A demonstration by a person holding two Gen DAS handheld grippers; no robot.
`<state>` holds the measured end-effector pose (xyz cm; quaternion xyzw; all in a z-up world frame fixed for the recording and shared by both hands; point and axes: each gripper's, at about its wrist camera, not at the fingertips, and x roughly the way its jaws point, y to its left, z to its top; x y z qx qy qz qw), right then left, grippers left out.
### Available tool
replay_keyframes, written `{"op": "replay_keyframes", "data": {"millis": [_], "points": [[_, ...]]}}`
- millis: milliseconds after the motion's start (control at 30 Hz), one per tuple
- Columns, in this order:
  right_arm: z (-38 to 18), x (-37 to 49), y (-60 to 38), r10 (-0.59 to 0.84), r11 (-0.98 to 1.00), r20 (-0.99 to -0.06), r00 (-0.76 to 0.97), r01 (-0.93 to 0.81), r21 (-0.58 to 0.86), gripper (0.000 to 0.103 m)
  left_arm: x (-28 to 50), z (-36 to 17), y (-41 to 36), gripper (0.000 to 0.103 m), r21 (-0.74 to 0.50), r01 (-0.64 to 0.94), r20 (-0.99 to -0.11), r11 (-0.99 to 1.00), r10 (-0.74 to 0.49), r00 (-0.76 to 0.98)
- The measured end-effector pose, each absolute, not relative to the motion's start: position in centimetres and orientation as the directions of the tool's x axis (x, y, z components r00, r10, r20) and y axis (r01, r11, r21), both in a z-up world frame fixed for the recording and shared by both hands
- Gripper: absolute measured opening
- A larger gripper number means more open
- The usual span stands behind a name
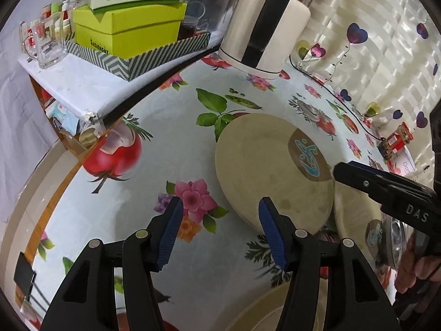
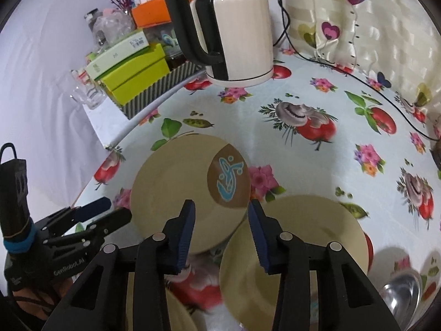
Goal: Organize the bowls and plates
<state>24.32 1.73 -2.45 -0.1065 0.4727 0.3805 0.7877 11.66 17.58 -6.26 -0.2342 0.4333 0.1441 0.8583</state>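
Observation:
A beige plate with a brown and blue mark (image 1: 264, 160) (image 2: 182, 187) lies on the flowered tablecloth. A second beige plate (image 2: 297, 245) (image 1: 355, 215) lies to its right, its edge under the first. A third beige plate (image 1: 261, 314) (image 2: 154, 309) shows at the bottom edge. A steel bowl (image 2: 402, 289) (image 1: 397, 237) sits at the right. My left gripper (image 1: 220, 234) is open and empty, above the cloth beside the first plate's near edge. My right gripper (image 2: 222, 237) is open and empty, above the overlap of the two plates.
A white and black electric kettle (image 2: 239, 38) (image 1: 264, 27) stands at the table's back with its cord along the curtain. A side shelf (image 1: 82, 88) at the left holds green boxes (image 1: 126, 30), a striped tray and glass mugs (image 1: 46, 44). Snack packets (image 1: 397, 140) lie at the far right.

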Motion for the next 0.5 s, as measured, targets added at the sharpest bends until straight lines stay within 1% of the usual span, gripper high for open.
{"op": "replay_keyframes", "data": {"millis": [133,200,267,300,367,400,467,500], "points": [[-3.6,25.7,2.6,0.489,0.690,-0.838,0.243,-0.696,0.200,0.038,12.2,-6.9,17.9,0.058,-0.285,-0.457,-0.818,0.843,0.034,0.574],[-4.2,26.2,2.8,0.485,0.692,-0.843,0.231,-0.691,0.209,0.034,12.4,-7.1,18.0,0.058,-0.288,-0.455,-0.816,0.843,0.033,0.578],[-4.8,26.5,3.0,0.481,0.693,-0.848,0.223,-0.690,0.211,0.033,12.6,-7.1,18.0,0.057,-0.291,-0.446,-0.814,0.846,0.026,0.581],[-4.9,26.6,3.0,0.480,0.693,-0.848,0.226,-0.691,0.208,0.033,12.6,-7.1,17.9,0.056,-0.291,-0.443,-0.813,0.848,0.025,0.581],[-5.0,26.8,2.9,0.485,0.692,-0.845,0.225,-0.690,0.213,0.033,13.0,-7.1,17.8,0.047,-0.295,-0.434,-0.813,0.851,0.015,0.582],[-4.9,26.9,3.0,0.487,0.692,-0.844,0.226,-0.689,0.215,0.032,13.0,-7.1,17.8,0.046,-0.299,-0.429,-0.812,0.852,0.009,0.583],[-4.9,27.1,3.0,0.488,0.692,-0.842,0.228,-0.690,0.215,0.026,13.2,-7.1,17.7,0.039,-0.309,-0.418,-0.809,0.854,-0.005,0.588],[-4.9,27.1,2.9,0.490,0.692,-0.842,0.228,-0.689,0.216,0.024,13.3,-7.1,17.6,0.038,-0.311,-0.414,-0.807,0.856,-0.008,0.590]]}}
